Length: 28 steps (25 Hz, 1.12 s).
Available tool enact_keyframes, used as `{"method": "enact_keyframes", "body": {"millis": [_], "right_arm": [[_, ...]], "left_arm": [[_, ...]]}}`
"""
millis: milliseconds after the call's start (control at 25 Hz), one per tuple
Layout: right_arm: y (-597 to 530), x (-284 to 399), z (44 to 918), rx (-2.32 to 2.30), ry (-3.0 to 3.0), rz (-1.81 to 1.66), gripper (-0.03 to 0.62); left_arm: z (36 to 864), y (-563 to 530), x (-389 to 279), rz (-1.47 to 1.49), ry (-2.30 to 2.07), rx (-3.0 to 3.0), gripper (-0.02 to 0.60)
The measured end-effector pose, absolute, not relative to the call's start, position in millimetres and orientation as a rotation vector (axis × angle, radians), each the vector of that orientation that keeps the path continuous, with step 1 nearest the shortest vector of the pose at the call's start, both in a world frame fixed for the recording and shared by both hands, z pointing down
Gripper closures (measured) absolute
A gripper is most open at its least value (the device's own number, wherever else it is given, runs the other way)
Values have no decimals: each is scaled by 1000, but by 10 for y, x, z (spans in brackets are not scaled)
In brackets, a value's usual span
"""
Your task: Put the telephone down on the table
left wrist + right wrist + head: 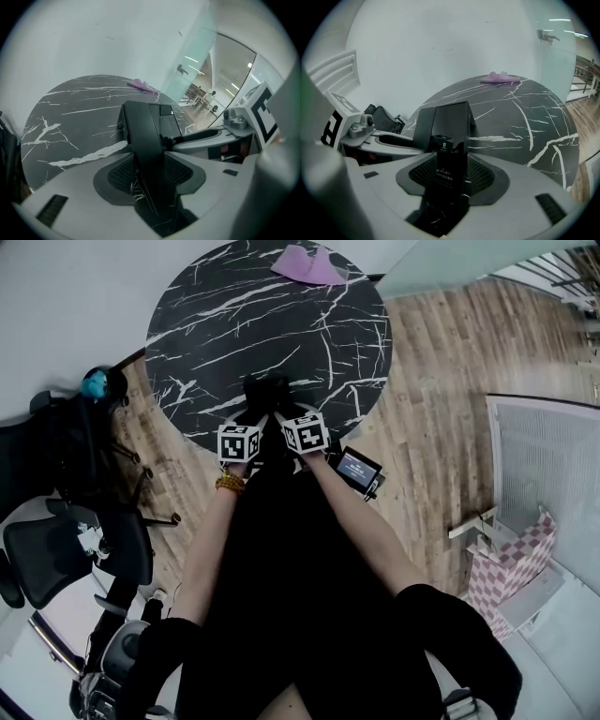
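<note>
Our left gripper (151, 173) and right gripper (452, 176) both clamp the telephone (267, 390) at the six o'clock edge of the table (281, 315), seemingly resting on it.

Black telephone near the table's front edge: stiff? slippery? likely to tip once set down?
Probably stiff: the telephone shows as a straight, unbent slab between the left gripper pads. Possibly slippery: its shell looks smooth and glossy where the right gripper clamps it. It may tip: it stands steeply over the table, tall for its width.
</note>
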State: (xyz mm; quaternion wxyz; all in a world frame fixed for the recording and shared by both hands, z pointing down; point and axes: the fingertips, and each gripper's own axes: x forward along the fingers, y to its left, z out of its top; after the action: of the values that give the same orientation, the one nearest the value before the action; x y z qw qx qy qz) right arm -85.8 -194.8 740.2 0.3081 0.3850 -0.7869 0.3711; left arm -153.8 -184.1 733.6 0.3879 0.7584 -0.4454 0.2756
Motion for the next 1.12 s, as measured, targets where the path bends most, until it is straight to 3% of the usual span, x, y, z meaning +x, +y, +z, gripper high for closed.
{"method": "enact_keyframes", "body": {"millis": [400,720,1120], "right_arm": [[-1934,-840,7406,979,-2073,958,382],[-1888,-761,7132,1038,-2084,799,436],[-1994,-865,6249,1161,-2344,574,488]], "left_arm": [[7319,-1808,-1543,663,-1205,1930,379],[7162,-1729,-1641,614,-1319,1922,380],[6228,-1858,-1653,548,-1726,2052,415]]}}
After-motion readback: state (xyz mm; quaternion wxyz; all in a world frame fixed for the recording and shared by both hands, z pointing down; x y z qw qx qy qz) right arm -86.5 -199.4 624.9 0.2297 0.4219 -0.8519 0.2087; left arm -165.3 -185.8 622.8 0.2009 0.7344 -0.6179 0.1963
